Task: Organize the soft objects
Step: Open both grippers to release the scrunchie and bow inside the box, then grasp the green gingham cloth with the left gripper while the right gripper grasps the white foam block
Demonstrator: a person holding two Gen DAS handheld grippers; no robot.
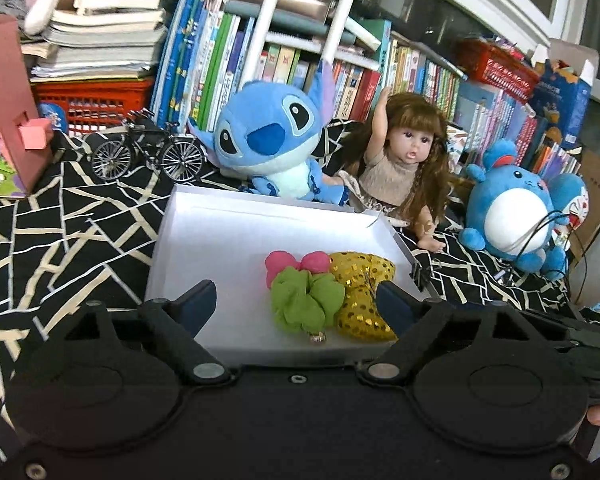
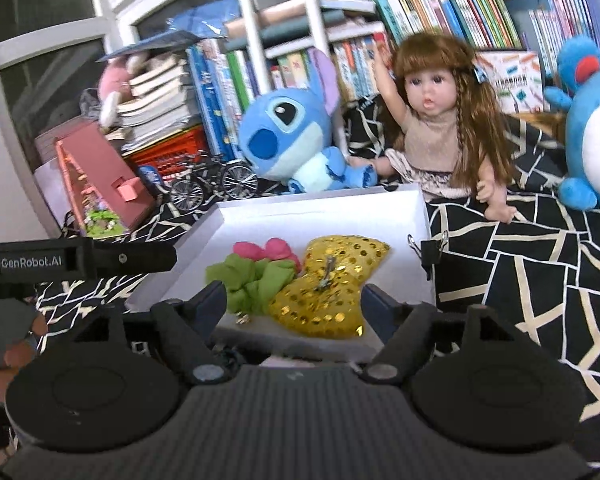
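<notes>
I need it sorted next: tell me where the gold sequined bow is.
The gold sequined fabric bow lies in the shallow white box, on its right side in both views, touching the green fabric bow, pink bow behind.

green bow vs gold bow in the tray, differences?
The green bow is matte, crumpled fabric; the gold bow is sequined, shiny and puffy. Green looks smaller than gold. Green lies left of gold and overlaps the pink bow. Both lie in the white tray, touching each other.
</notes>
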